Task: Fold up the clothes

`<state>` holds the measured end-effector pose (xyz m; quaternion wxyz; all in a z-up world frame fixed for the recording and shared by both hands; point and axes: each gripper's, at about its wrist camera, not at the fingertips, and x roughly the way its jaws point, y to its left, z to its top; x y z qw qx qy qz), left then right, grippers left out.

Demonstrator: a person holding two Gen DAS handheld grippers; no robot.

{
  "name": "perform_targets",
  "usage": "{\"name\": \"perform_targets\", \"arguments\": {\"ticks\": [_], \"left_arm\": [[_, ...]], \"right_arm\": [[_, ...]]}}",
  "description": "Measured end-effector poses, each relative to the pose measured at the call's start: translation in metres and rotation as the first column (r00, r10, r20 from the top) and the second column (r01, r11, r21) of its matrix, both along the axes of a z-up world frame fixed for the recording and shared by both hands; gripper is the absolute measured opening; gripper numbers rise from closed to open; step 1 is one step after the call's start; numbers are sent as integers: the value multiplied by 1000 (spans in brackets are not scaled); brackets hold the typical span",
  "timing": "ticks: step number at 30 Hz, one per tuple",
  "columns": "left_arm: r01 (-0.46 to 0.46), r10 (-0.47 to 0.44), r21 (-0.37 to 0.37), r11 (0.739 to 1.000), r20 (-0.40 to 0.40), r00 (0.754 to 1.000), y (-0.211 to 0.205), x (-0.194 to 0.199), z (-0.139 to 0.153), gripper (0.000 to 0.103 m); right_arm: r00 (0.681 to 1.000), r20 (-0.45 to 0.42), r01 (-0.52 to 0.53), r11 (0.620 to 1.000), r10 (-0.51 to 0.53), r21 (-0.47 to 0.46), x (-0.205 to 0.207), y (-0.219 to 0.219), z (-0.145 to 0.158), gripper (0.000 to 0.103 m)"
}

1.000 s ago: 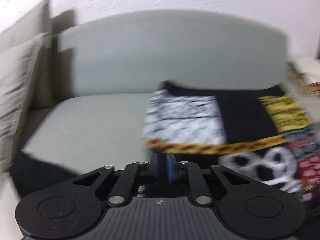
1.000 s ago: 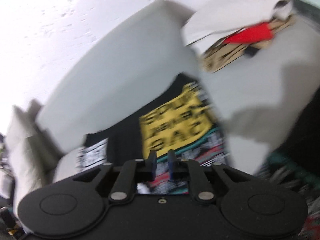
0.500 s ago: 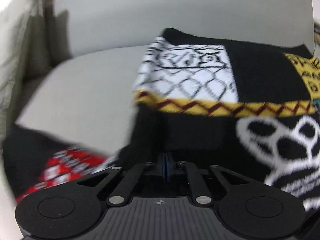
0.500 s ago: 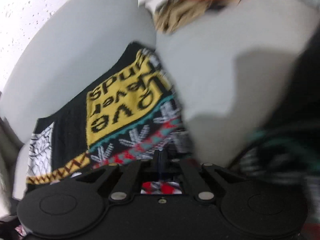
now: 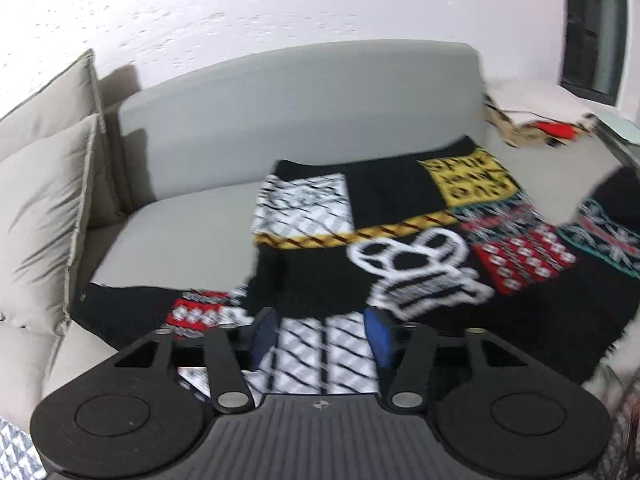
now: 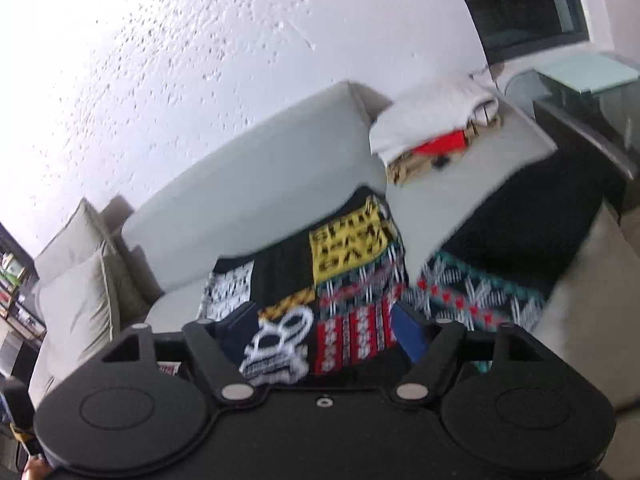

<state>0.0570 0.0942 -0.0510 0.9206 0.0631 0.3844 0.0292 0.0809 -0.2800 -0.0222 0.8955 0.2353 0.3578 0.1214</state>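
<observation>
Left wrist view: left gripper (image 5: 318, 338) jaws, pinched half a second ago, now spread wide, empty; right gripper (image 6: 320, 330) likewise. Patchwork sweater (image 5: 400, 256) released at 12 o'clock on sofa (image 5: 192, 224); fold laid.

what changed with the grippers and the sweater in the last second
Both grippers were shut on the sweater half a second ago; now the left gripper and right gripper are open, have let go and pulled back. The patchwork sweater lies on the grey sofa with its bottom part folded up. The sofa cushions and the pile of clothes stayed put.
</observation>
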Motion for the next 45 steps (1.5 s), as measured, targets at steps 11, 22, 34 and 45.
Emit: {"name": "perform_targets", "arguments": {"ticks": [11, 22, 34, 45], "left_arm": [[63, -66, -27, 998, -113, 991, -67, 19, -100, 38], [83, -79, 27, 996, -137, 987, -82, 25, -108, 40], [245, -238, 30, 969, -156, 959, -134, 27, -122, 45], [235, -235, -15, 972, -127, 964, -123, 17, -83, 47]], "right_arm": [[990, -91, 100, 989, -111, -113, 6, 30, -122, 29], [962, -206, 100, 933, -180, -347, 47, 42, -161, 0], [980, -133, 113, 964, -148, -242, 105, 35, -165, 0], [969, -177, 173, 985, -173, -18, 62, -1, -129, 47]]}}
